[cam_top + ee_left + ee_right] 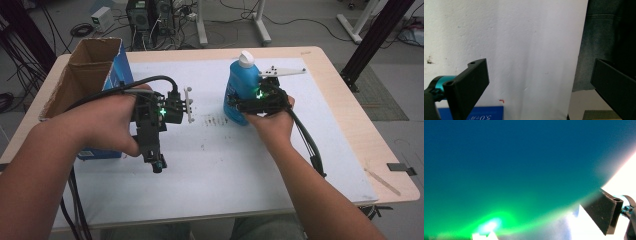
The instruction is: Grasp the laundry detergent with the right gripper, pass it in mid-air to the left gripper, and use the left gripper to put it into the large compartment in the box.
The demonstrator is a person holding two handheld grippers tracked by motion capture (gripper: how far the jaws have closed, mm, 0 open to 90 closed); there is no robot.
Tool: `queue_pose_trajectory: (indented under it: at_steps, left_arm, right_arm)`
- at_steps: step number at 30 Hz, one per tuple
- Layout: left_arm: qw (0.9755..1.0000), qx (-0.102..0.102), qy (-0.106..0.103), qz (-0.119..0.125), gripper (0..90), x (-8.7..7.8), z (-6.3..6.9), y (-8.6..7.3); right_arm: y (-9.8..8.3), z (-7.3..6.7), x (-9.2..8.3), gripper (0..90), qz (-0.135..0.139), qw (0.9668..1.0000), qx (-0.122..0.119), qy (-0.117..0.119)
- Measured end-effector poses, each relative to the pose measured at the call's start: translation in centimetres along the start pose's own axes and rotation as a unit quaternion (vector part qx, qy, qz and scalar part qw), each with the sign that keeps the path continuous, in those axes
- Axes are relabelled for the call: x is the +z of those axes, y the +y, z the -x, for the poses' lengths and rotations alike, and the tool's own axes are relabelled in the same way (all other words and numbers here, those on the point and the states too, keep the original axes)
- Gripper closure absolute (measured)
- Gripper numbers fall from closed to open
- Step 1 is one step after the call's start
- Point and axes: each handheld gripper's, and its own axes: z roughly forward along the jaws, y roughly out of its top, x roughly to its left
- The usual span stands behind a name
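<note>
A blue bottle with a white cap stands upright on the white board, right of the middle. My right gripper reaches it from the near right, with its jaws around the bottle's lower body. In the right gripper view the bottle is pressed up close, lit green, and one black pad lies against its edge. My left gripper hangs over the board's left part, pointing toward the person. Its jaws stand wide open with nothing between them.
An open cardboard box with a blue side stands at the table's left, just behind my left hand. The white foam board covers most of the wooden table. A thin wooden stick and a black strip lie near the right edge.
</note>
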Motion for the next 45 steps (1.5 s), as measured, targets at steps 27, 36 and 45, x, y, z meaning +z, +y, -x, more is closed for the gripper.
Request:
queue_pose_trajectory:
  at_steps: [27, 36, 45]
  left_arm:
    - [1.0, -0.005, 0.002, 0.0, 1.7, -0.1, -0.1, -0.2]
    - [1.0, -0.006, 0.005, 0.002, 1.7, -0.2, -0.1, -0.3]
    - [0.9998, -0.013, 0.011, 0.007, 1.7, -0.6, -0.3, -0.3]
  right_arm:
    - [0.0, -0.6, 0.1, 41.4, 0.015, 0.9995, -0.028, 0.005]
    - [0.0, -0.8, -0.1, 46.2, 0.02, 0.998, -0.059, -0.004]
    - [0.6, -1.3, -1.1, 46.5, 0.022, 0.9971, -0.07, 0.02]
